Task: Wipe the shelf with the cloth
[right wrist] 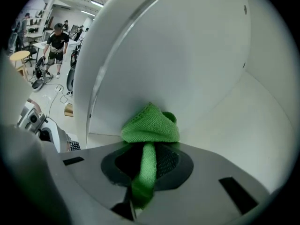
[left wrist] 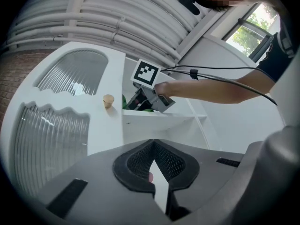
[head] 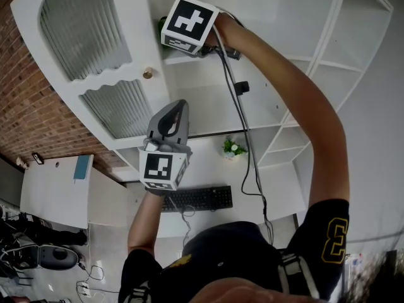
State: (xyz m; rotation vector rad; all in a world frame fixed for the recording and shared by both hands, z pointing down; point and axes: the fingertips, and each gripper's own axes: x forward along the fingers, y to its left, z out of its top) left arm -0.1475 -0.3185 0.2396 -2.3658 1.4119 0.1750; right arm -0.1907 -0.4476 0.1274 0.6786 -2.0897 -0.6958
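Note:
A green cloth (right wrist: 150, 125) is bunched against a white inner wall of the cabinet, where it meets the shelf (right wrist: 220, 125). My right gripper (right wrist: 149, 149) is shut on it, and a strip of cloth runs back between the pads. In the head view this gripper (head: 169, 38) is up at the top shelf (head: 189, 60), with a bit of green cloth (head: 162, 25) showing beside its marker cube. My left gripper (head: 179, 107) hangs lower, in front of the cabinet, shut on nothing. Its own view shows its jaws (left wrist: 152, 146) pointing at the right gripper (left wrist: 133, 103) and the shelf (left wrist: 154, 117).
The cabinet's open door with ribbed glass (head: 88, 30) and a round knob (head: 148, 73) stands to the left. A black cable (head: 243, 125) hangs from the right gripper. Below are a desk with a keyboard (head: 196, 198) and a small plant (head: 232, 148). More open shelves (head: 328, 62) lie to the right.

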